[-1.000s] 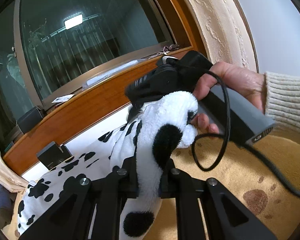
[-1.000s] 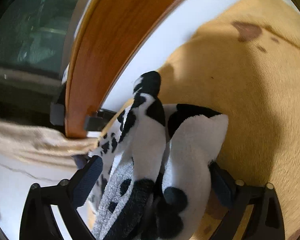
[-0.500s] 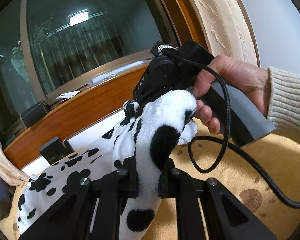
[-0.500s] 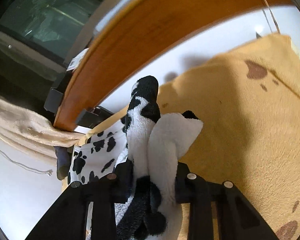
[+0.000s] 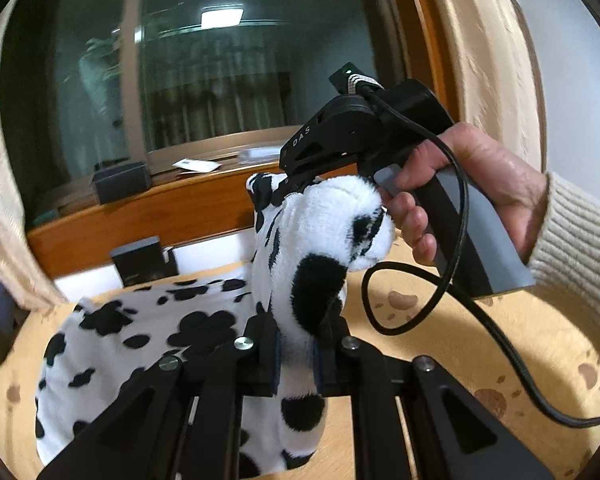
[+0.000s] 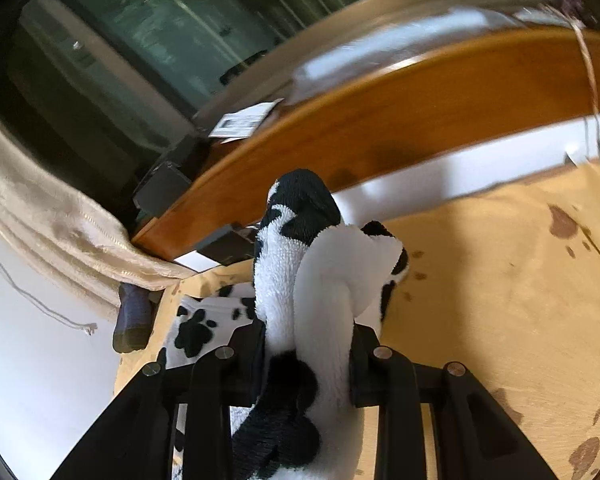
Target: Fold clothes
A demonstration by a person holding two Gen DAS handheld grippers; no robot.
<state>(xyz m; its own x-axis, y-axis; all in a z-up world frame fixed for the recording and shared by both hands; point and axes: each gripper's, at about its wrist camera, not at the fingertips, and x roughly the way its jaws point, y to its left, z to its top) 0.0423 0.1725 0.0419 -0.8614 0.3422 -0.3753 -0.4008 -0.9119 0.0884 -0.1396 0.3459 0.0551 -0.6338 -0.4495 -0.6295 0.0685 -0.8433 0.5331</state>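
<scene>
**Spotted fleece held up by both tongs**

A tan paw-print blanket (image 5: 480, 344) covers the bed, with a wooden window ledge (image 6: 400, 120) and dark window behind it. The largest task item, a white fleece garment with black spots (image 5: 148, 332), lies partly on that blanket, while one end rises off it in a thick bunch.

The left tongs (image 5: 296, 354) are clamped narrow on that raised bunch. Just beyond, the right tongs (image 6: 308, 360), held in a hand (image 5: 472, 184) with a ribbed sleeve, grip a neighbouring fold of the same fleece, so both grips sit close together on one lifted edge.

This looks like a fold being carried, though the pictures do not settle which fold. To do it well, I would judge that both grips should stay firm and level, since plush fabric is bulky and can slip. Moving the two tongs together would keep the edge straight, and the trailing part should drag flat rather than bunch.
</scene>
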